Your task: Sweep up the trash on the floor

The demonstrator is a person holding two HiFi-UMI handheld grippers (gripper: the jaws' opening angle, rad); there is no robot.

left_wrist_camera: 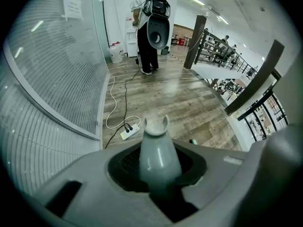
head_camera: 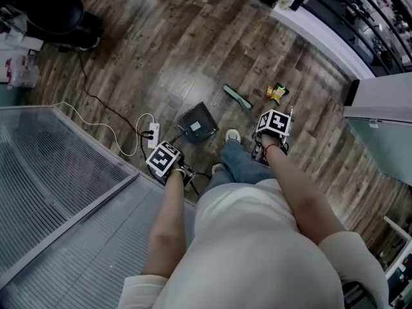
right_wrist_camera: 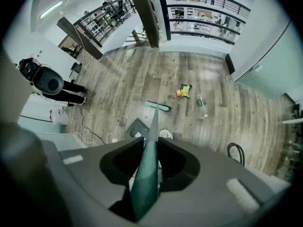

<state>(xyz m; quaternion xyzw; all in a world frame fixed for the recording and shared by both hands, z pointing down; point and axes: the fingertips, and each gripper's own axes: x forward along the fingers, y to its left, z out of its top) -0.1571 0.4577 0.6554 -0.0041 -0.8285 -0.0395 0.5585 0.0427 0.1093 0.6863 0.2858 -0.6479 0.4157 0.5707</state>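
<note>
Trash lies on the wooden floor: a yellow-green wrapper [head_camera: 277,93] [right_wrist_camera: 184,90] and a small plastic bottle [right_wrist_camera: 202,106]. A green broom head [head_camera: 237,97] [right_wrist_camera: 158,107] rests on the floor just left of the wrapper. Its green handle [right_wrist_camera: 147,164] runs up into my right gripper [head_camera: 270,134] [right_wrist_camera: 147,178], which is shut on it. A dark grey dustpan [head_camera: 196,122] [right_wrist_camera: 136,126] stands on the floor left of the broom. My left gripper [head_camera: 168,163] [left_wrist_camera: 160,183] is shut on the dustpan's grey handle [left_wrist_camera: 158,155], whose forked top sticks out.
A white power strip [head_camera: 153,135] [left_wrist_camera: 129,132] with trailing cables lies left of the dustpan. A ribbed glass wall [head_camera: 58,192] bounds the left side. My shoe [head_camera: 232,135] is between broom and dustpan. A person with a backpack machine [left_wrist_camera: 150,27] stands far off.
</note>
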